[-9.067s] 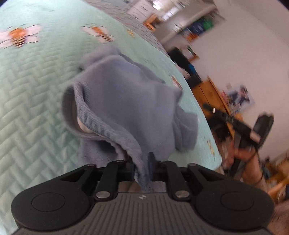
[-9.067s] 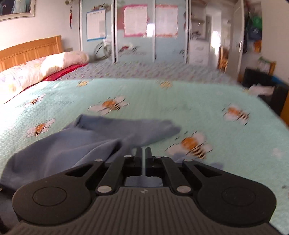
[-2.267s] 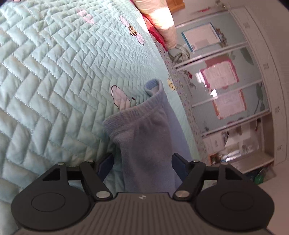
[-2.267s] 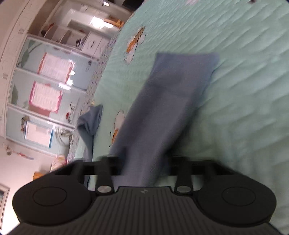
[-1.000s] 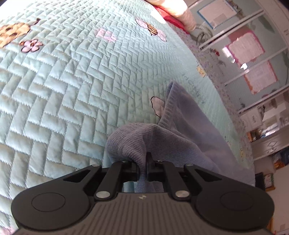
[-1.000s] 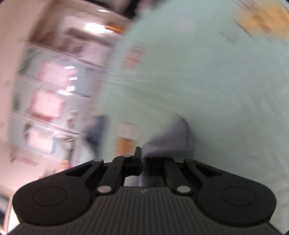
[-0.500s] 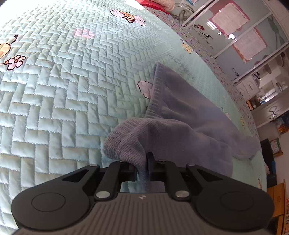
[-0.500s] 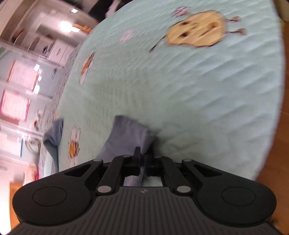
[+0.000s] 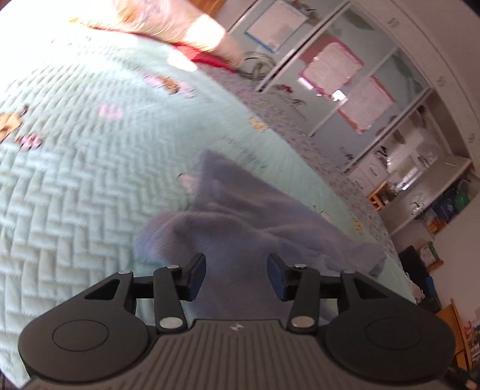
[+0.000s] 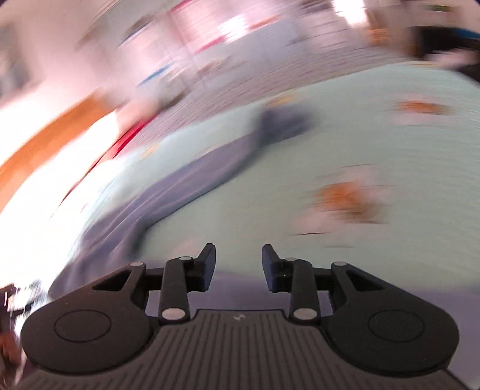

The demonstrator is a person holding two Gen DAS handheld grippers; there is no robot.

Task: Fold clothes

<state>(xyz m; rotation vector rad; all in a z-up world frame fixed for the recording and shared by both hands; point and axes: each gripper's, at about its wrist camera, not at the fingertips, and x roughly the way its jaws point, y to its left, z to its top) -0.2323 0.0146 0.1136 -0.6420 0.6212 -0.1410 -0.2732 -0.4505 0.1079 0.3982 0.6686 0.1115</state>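
Note:
A blue-grey knit sweater [image 9: 240, 222] lies rumpled on the mint quilted bedspread [image 9: 75, 186]. My left gripper [image 9: 237, 274] is open, its jaws apart just above the near bunched edge of the sweater. In the blurred right wrist view the sweater [image 10: 186, 180] stretches from lower left toward the far middle of the bed. My right gripper [image 10: 238, 264] is open and empty over the bedspread [image 10: 375, 144], with a strip of blue cloth just under its fingers.
Pillows [image 9: 168, 21] and a red sheet edge lie at the head of the bed. Wardrobe doors with pink posters [image 9: 345, 78] stand beyond the bed. Shelves and clutter [image 9: 435, 204] are at the right. The wooden headboard [image 10: 51, 135] shows in the right wrist view.
Both grippers were shut on the sweater half a second ago; both have opened and let it go. The right wrist view has swung fast and is blurred.

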